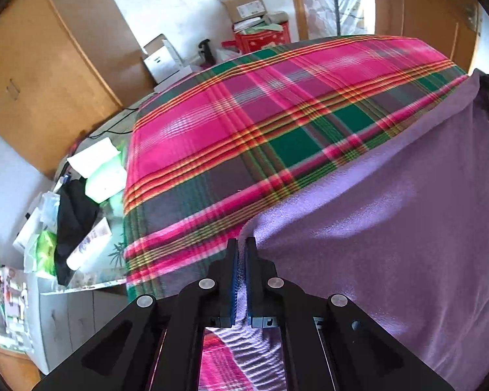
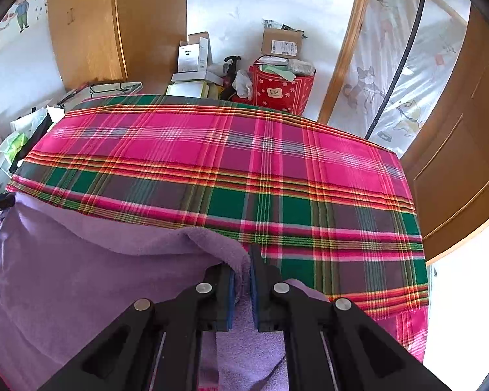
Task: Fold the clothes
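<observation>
The purple cloth (image 1: 391, 228) is soft, fleecy and limp, probably light; it lies across the near side of the plaid blanket (image 1: 231, 123) and will sag wherever it isn't held. Corners and edges are the places to grip. The left gripper (image 1: 241, 260) is clamped on one edge corner, the right gripper (image 2: 244, 270) pinches a bunched corner opposite

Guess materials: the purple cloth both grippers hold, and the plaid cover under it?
Purple cloth: likely fleece or terry, matte with a fuzzy nap, soft rounded folds at the fingers. Plaid cover: looks like flat woven cotton or a blend, crisp stripes, no visible pile. Neither can be confirmed by sight.
</observation>
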Available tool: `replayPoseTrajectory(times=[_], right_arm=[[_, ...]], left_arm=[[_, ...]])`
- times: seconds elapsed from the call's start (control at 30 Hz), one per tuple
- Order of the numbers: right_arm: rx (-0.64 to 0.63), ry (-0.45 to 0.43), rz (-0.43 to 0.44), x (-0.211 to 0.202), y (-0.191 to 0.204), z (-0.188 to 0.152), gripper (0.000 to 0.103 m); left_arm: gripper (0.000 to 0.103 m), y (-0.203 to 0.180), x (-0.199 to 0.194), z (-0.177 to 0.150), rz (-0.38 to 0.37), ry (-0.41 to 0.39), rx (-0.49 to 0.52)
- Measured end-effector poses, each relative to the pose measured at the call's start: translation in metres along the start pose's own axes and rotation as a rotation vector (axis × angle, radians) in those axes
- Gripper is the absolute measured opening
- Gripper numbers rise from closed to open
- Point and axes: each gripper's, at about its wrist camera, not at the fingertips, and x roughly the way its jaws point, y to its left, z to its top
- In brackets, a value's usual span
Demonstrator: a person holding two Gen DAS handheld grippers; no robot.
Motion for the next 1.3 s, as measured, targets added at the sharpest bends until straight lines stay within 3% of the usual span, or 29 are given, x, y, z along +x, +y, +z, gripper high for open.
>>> replayPoseTrajectory(times=[0.53,0.7,1.0,1.3], right_arm=[[0.031,0.015,-0.01,0.042,0.014,0.037,0.008],[-0.025,0.022,-0.057,0.058,0.028,0.047,0.008],[-0.033,0.077,-0.08,0.076,0.033,0.044,0.008],[0.056,0.045,0.056,0.022,-0.005,0.03,0.03]], left_arm=[[0.004,0.021,0.019,0.002,0.032,0.037,-0.076],[0.004,0.021,0.021,-0.001,0.044,0.046,-0.077],[0.007,0.018,0.022,-0.004,0.068,0.049,-0.08],[0.011,0.028,0.007,-0.008,0.022,0.062,-0.182]])
